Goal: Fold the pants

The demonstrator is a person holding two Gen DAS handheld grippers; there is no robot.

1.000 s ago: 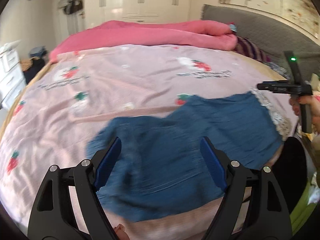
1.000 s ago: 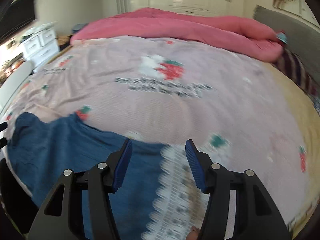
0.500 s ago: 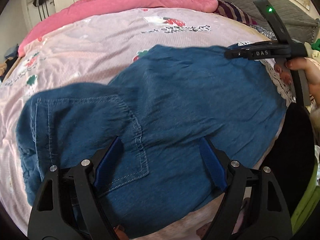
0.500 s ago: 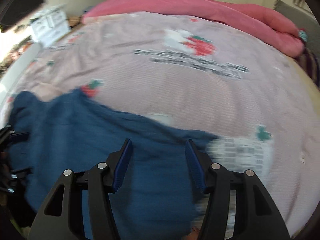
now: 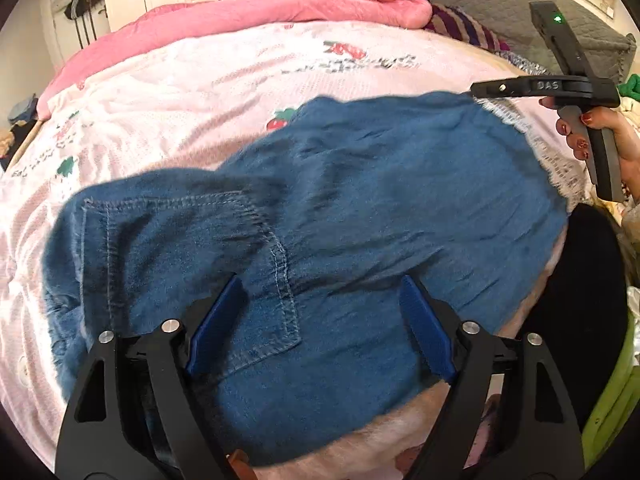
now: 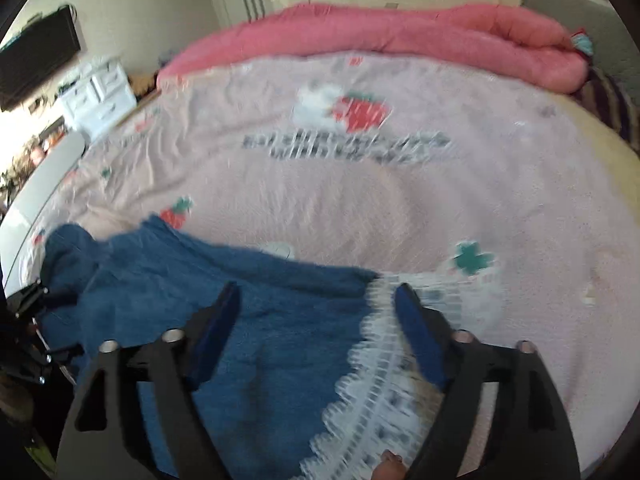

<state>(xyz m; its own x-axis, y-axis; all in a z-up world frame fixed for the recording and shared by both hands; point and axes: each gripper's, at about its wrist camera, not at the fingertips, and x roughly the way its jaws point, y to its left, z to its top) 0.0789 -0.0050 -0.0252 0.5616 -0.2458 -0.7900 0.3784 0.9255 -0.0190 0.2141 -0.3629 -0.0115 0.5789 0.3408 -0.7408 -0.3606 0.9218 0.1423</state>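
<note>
Left gripper (image 5: 320, 320) hung at the bottom of the left wrist view, jaws spread wide, gripping nothing, right over the patch pocket (image 5: 192, 272). The blue denim pants (image 5: 340, 220) sprawled across the pink strawberry bedspread (image 5: 200, 92), filling the middle of the frame. No crease visible yet, so I judged the folding barely begun. Their long axis ran lower left to upper right, pocket end left, lace hem (image 6: 376, 380) right. Right gripper (image 6: 316, 320) straddled that hem, jaws wide, empty.
</note>
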